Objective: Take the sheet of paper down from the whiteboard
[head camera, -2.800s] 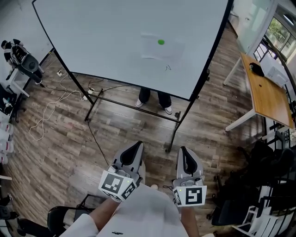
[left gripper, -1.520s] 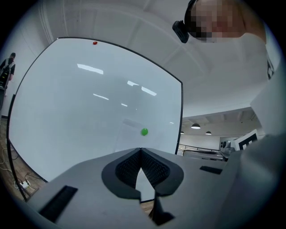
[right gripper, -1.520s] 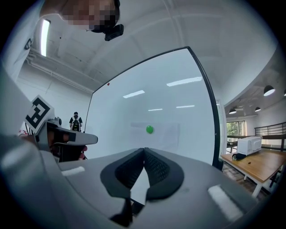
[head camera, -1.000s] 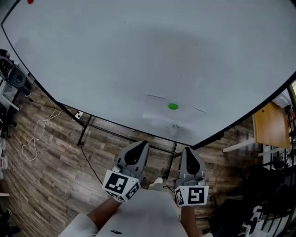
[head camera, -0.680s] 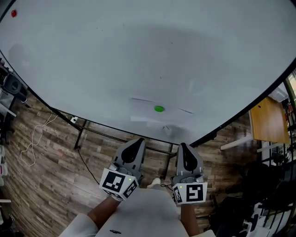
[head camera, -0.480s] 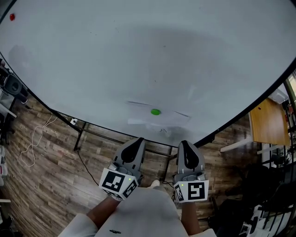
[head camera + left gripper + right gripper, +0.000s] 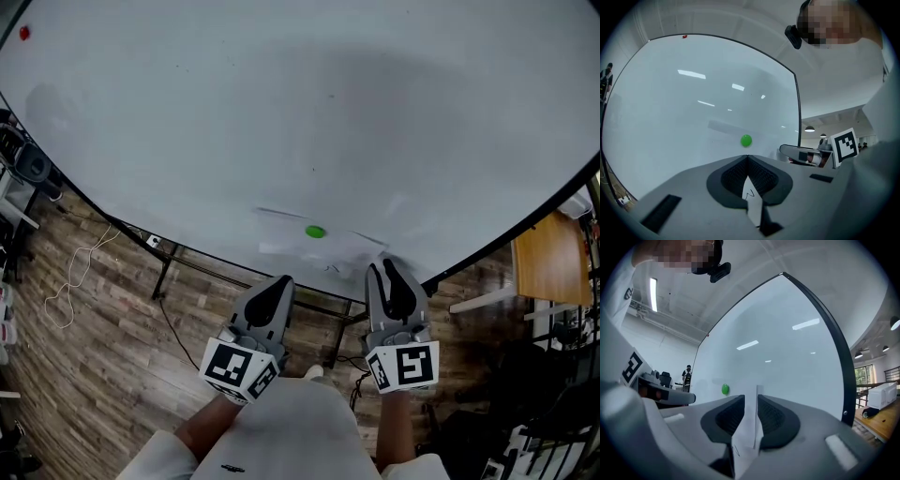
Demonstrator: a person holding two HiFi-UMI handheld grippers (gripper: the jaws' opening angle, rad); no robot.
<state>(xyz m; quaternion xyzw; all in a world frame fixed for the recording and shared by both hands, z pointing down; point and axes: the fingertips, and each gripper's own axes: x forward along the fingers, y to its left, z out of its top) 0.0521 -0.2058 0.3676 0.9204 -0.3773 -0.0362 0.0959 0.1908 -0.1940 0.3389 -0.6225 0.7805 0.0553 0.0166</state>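
The sheet of paper (image 7: 286, 239) hangs low on the whiteboard (image 7: 281, 112), pinned by a green magnet (image 7: 315, 232). My right gripper (image 7: 382, 266) is at the sheet's lower right corner. In the right gripper view, the jaws of the right gripper (image 7: 751, 399) stand a little apart with the paper's edge (image 7: 751, 427) between them, and the magnet (image 7: 725, 389) shows to the left. My left gripper (image 7: 282, 280) is shut and empty, just short of the board below the sheet. In the left gripper view, the left gripper (image 7: 747, 158) points at the paper (image 7: 726, 140) under the magnet (image 7: 746, 140).
A red magnet (image 7: 23, 33) sits at the board's top left. The board's black stand (image 7: 169, 272) and a cable (image 7: 75, 281) are on the wooden floor at the left. A wooden table (image 7: 548, 258) stands to the right. A person (image 7: 687, 373) stands far off.
The whiteboard has come much closer. My right gripper has moved forward and up to the paper's lower right corner. The left gripper has edged forward slightly.
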